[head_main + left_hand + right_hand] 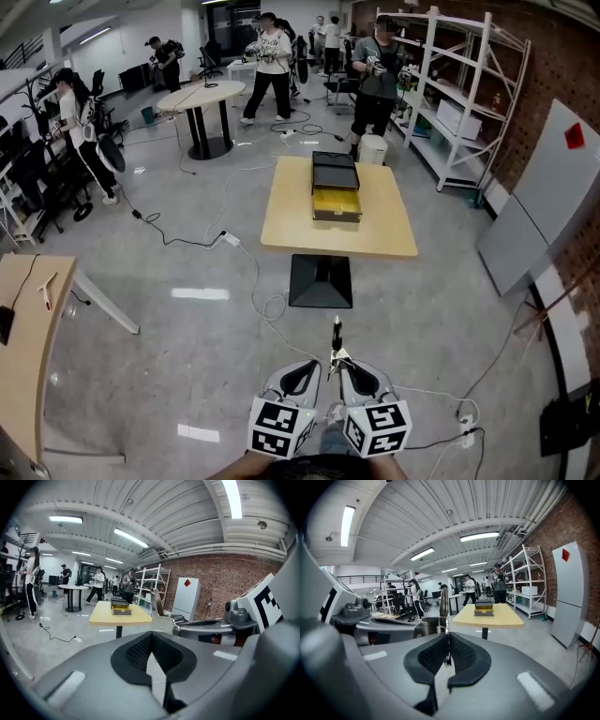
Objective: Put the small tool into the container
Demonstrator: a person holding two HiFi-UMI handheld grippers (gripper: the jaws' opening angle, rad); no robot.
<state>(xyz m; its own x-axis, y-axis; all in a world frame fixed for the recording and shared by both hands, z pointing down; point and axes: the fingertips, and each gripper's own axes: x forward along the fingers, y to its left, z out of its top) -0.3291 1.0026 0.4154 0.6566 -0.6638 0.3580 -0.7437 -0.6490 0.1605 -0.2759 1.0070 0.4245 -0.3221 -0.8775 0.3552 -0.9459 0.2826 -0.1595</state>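
Right gripper [340, 362] clamped on tool [336, 334], which pokes out toward 12 o'clock. Left gripper [316, 366] closed, looks empty. Container [335, 187] sits on worktop [289, 221], well off at 12.

Grippers counted: two, left gripper [315, 367] and right gripper [340, 364] | small tool [337, 334]: one recorded | container [335, 187]: one recorded | tables noted: three, square table [291, 225], round table [202, 94], side desk [23, 337] | shelving rack [469, 94]: one | persons [272, 56]: at least six observed
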